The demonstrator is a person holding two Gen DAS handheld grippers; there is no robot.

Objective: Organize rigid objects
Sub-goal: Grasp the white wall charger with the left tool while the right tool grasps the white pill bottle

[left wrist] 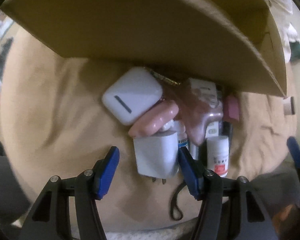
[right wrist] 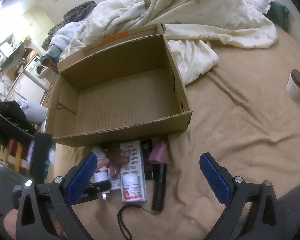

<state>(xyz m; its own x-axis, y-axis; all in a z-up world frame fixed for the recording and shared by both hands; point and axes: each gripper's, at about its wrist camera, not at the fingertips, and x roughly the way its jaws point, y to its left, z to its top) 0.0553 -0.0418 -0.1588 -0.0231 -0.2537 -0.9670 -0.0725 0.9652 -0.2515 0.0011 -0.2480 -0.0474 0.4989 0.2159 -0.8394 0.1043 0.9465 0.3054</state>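
An empty cardboard box (right wrist: 122, 135) lies on a tan blanket; its wall (left wrist: 150, 30) fills the top of the left wrist view. A pile sits in front of it: white earbud case (left wrist: 130, 96), pink case (left wrist: 156, 120), shiny pink star (left wrist: 200, 120), remote (right wrist: 132, 156), pill bottle (right wrist: 132, 188), black flashlight (right wrist: 159, 186), small pink block (right wrist: 159, 153). My left gripper (left wrist: 149, 160) points down astride a white charger plug (left wrist: 156, 156). Its right pad is at the plug's side; the left pad stands apart. My right gripper (right wrist: 148, 158) hangs wide open over the pile's near end, holding nothing.
A crumpled cream duvet (right wrist: 190, 20) lies behind the box. A white jar with a brown lid (right wrist: 297, 86) stands far right on the blanket (right wrist: 240, 130). The flashlight's strap (right wrist: 126, 220) loops toward me. Room furniture shows beyond the bed's left edge.
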